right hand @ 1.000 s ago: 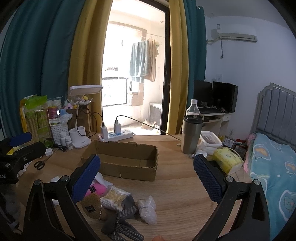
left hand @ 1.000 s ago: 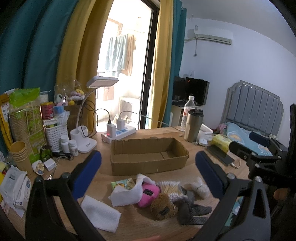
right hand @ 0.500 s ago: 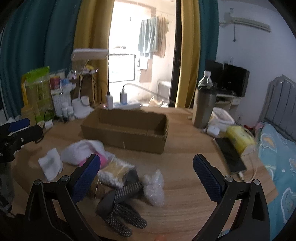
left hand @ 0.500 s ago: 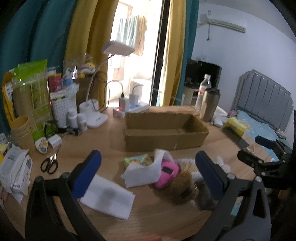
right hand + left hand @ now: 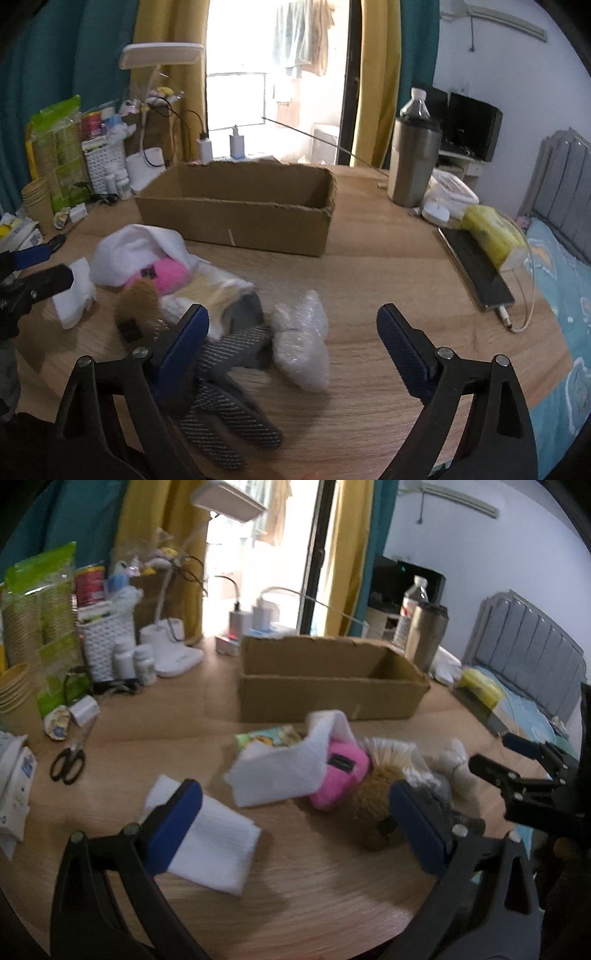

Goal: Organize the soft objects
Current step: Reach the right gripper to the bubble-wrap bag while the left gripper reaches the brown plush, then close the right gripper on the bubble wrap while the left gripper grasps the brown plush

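A pile of soft things lies on the wooden table in front of an open cardboard box (image 5: 325,698) (image 5: 236,218): a white cloth (image 5: 291,768) (image 5: 136,251) over a pink plush (image 5: 340,779) (image 5: 170,273), a brown plush (image 5: 373,812) (image 5: 136,306), a pack of cotton swabs (image 5: 210,295), a grey glove (image 5: 229,373) and a bubble-wrap bundle (image 5: 303,343). A folded white cloth (image 5: 210,842) lies apart at the left. My left gripper (image 5: 295,834) is open above the white cloths. My right gripper (image 5: 291,350) is open above the glove and bubble wrap.
Scissors (image 5: 68,764), paper cups (image 5: 14,698), bottles and a desk lamp (image 5: 173,657) crowd the table's left. A steel tumbler (image 5: 413,162), yellow tissue pack (image 5: 491,232) and phone (image 5: 476,273) stand at the right. A bed (image 5: 565,280) is beyond the table edge.
Both grippers have tilted down and moved closer to the pile of soft things. Both have stayed open and empty.
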`<state>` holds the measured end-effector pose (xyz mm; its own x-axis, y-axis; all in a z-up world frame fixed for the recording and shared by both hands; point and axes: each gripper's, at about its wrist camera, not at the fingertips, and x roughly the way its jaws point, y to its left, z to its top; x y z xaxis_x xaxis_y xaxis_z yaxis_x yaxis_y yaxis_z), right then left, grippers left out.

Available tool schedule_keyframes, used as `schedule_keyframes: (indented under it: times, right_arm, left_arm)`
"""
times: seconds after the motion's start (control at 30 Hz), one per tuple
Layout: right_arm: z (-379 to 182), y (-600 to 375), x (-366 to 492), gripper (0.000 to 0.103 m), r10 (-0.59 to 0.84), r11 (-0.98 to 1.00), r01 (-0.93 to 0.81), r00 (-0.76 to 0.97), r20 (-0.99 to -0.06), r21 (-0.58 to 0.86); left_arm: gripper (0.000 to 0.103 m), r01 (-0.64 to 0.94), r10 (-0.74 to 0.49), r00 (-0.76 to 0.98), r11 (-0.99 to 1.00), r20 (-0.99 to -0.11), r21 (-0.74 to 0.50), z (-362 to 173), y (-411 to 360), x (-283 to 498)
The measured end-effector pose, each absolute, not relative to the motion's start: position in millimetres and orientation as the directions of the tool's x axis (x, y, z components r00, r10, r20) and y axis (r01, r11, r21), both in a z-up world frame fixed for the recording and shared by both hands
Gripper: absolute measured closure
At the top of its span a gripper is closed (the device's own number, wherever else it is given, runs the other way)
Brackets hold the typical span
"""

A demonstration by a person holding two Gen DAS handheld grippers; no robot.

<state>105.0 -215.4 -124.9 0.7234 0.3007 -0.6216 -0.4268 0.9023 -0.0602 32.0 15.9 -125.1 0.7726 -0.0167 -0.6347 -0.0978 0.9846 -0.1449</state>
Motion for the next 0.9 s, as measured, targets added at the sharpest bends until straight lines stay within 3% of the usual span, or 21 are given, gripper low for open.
schedule_keyframes:
  times: [0.3, 0.37, 0.43, 0.57, 0.63, 0.83, 0.9]
  right_arm:
    - [-143, -230, 123, 0.020, 0.318, 0.900, -0.436, 0.681, -0.660, -0.016]
    - [-146, -231, 125, 0.021, 0.333, 0.894, -0.449, 0.669, -0.665, -0.004]
    - [-148, -233, 128, 0.024, 0.346, 0.889, -0.458, 0.661, -0.666, 0.006]
    - [-152, -237, 135, 0.030, 0.366, 0.883, -0.469, 0.647, -0.669, 0.030]
    - [-153, -239, 138, 0.036, 0.375, 0.880, -0.474, 0.640, -0.670, 0.040]
    - [-155, -241, 145, 0.059, 0.400, 0.867, -0.495, 0.620, -0.675, 0.059]
    - [-155, -241, 145, 0.066, 0.406, 0.862, -0.503, 0.616, -0.675, 0.060]
  left_arm:
    - [0.002, -0.022, -0.094, 0.714, 0.987, -0.694, -0.156, -146, -14, 55]
    - [0.008, -0.013, -0.100, 0.700, 0.988, -0.707, -0.153, -150, -20, 61]
    - [0.020, 0.000, -0.112, 0.682, 0.988, -0.722, -0.153, -154, -26, 67]
    - [0.028, 0.007, -0.121, 0.659, 0.988, -0.743, -0.154, -159, -34, 75]
    - [0.031, 0.012, -0.123, 0.655, 0.988, -0.746, -0.153, -160, -38, 77]
    - [0.057, 0.019, -0.146, 0.636, 0.985, -0.758, -0.174, -163, -40, 83]
    - [0.060, 0.021, -0.155, 0.633, 0.983, -0.759, -0.184, -163, -40, 83]
